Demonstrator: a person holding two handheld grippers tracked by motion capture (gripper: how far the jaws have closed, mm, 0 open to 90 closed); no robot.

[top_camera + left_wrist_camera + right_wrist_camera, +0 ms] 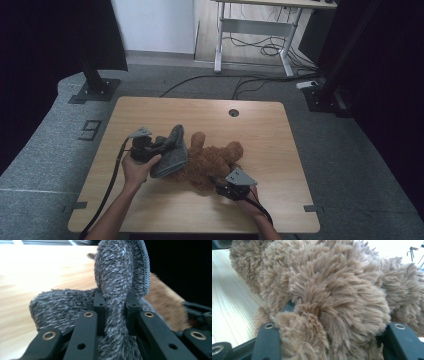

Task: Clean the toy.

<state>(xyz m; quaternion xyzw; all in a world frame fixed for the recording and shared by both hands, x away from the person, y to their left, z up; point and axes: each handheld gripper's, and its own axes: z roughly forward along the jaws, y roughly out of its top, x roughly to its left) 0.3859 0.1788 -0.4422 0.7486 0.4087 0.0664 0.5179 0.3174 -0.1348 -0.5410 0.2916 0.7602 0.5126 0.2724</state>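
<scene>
On the wooden table (150, 210), near its middle, a brown teddy bear (212, 160) lies on its side, with a grey fleece garment (171, 152) draped against its left end. At the left side of the high view, the left gripper (152, 145) is held level in the person's left hand (137, 167) and points toward the bear. Its jaws are drawn nearly together and pinch a fold of the grey fleece garment (117, 290); in the left gripper view the fabric rises between the two black fingers (100, 305) as a narrow, upright ridge, with a ribbed knit edge (146, 270) running along its upper right side. More of the same fleece bunches low on the table to the left of the jaws, and brown fur (165, 305) shows behind it on the right. At the lower right of the bear, the right gripper (225, 187) is held in the person's right hand (252, 200) and bears a grey three-cornered plate (241, 176) on top. Its jaws stand partly apart and are clamped on a thick wad of the teddy bear (332, 297); in the right gripper view the fur fills the gap between both jaws and spills over them. Both grippers trail black cables (112, 180) toward the table's near edge.
</scene>
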